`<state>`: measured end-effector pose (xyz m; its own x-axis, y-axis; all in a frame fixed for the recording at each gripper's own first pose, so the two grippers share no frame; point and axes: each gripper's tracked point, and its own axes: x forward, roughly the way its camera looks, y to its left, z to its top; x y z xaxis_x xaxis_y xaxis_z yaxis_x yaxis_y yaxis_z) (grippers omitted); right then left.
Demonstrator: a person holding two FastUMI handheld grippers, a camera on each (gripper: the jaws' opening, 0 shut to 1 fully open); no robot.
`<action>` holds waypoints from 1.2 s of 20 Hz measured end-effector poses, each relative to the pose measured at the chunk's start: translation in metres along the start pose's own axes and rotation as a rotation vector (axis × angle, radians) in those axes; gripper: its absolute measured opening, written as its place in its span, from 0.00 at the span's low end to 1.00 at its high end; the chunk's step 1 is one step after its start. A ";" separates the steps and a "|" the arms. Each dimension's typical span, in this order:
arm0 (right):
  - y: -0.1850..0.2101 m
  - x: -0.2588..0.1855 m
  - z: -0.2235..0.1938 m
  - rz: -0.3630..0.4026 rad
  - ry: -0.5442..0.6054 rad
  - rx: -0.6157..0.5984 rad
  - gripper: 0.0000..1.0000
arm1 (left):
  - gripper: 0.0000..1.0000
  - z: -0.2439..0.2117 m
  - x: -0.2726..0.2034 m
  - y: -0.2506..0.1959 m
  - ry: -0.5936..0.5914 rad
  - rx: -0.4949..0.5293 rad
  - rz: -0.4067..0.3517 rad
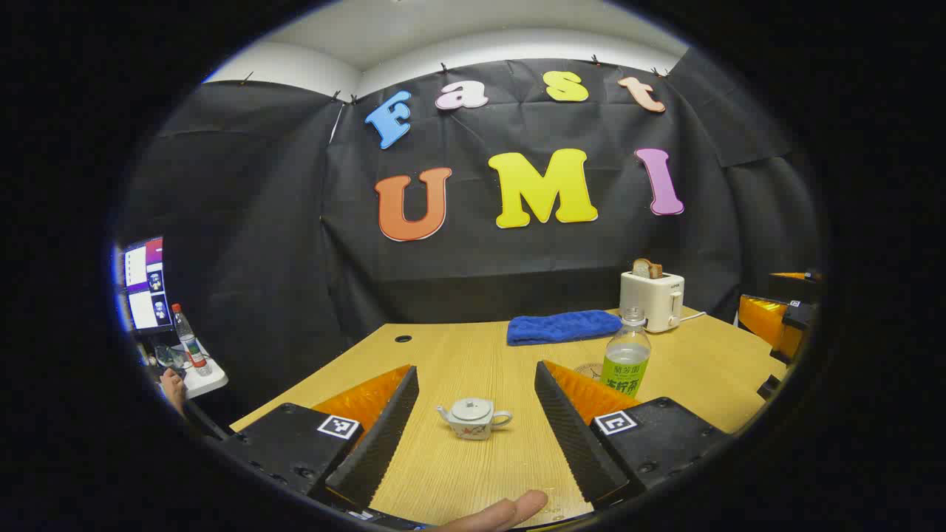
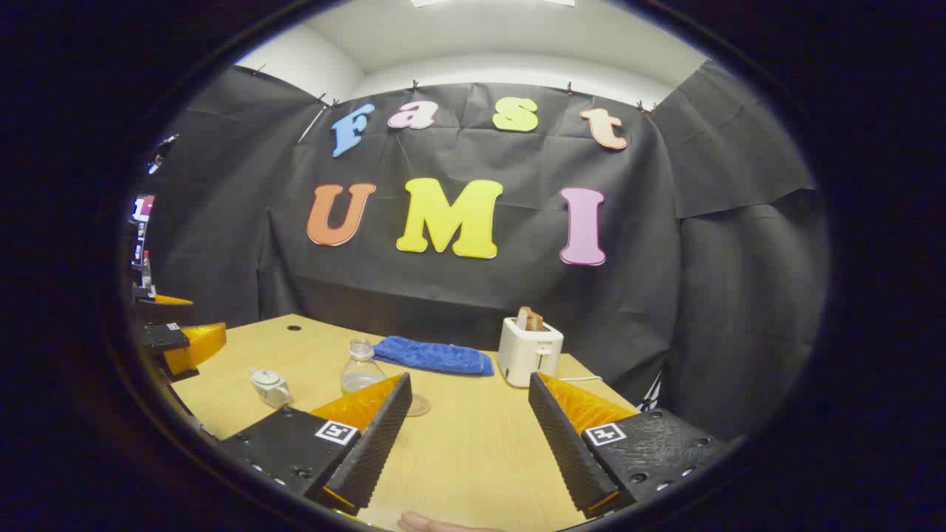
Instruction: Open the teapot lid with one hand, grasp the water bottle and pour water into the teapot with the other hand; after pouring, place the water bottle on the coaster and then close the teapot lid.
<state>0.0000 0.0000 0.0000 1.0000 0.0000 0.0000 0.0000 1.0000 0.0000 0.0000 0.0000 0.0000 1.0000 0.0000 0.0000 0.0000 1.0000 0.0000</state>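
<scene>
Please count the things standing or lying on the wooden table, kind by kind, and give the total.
Teapot: 1
Water bottle: 1
Coaster: 1
Blue towel: 1
Toaster: 1, with bread in its slot
Total: 5

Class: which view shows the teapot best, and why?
The left gripper view: the teapot sits whole between the open jaws, lid, spout and handle plain. The right gripper view shows it small, far left, near its gripper's finger.
</scene>
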 end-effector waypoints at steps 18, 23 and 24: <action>0.008 0.006 -0.014 0.004 0.034 -0.038 0.95 | 0.99 -0.007 0.004 -0.004 0.015 0.021 -0.021; 0.015 0.007 -0.017 0.026 0.045 -0.032 0.95 | 0.99 -0.006 0.007 -0.001 0.004 0.014 -0.025; 0.013 0.007 -0.018 0.022 0.045 -0.034 0.95 | 0.99 -0.008 0.008 0.001 0.008 0.013 -0.025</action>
<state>0.0069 0.0134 -0.0183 0.9987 0.0213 -0.0457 -0.0228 0.9992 -0.0336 0.0078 0.0006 -0.0078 0.9997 -0.0247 -0.0081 0.0248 0.9996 0.0130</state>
